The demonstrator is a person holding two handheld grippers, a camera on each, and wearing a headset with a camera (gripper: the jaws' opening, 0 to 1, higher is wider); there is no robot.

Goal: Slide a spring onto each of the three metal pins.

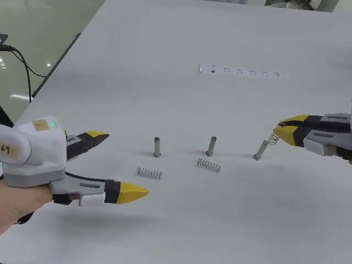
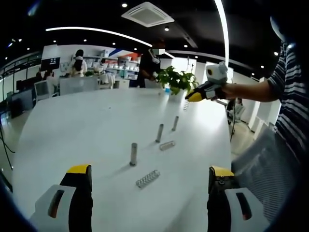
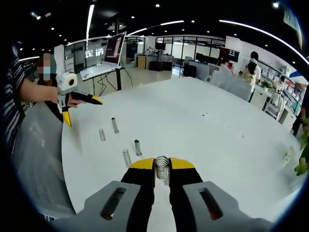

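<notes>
Three short metal pins stand in a row on the white table: left pin (image 1: 157, 147), middle pin (image 1: 212, 146), right pin (image 1: 260, 149). One loose spring (image 1: 149, 173) lies in front of the left pin, and a second spring (image 1: 208, 165) lies in front of the middle pin. My right gripper (image 1: 280, 130) is shut on a third spring (image 1: 273, 137) (image 3: 161, 167), held tilted just above the right pin's top. My left gripper (image 1: 117, 163) (image 2: 149, 170) hovers open left of the row, with nothing between its fingers, facing the left pin (image 2: 133, 153) and the nearest spring (image 2: 147, 178).
A white power strip (image 1: 239, 71) lies flat on the table behind the pins. A black cable (image 1: 22, 60) hangs past the table's left edge. People and a potted plant (image 2: 176, 79) are at the table's far end.
</notes>
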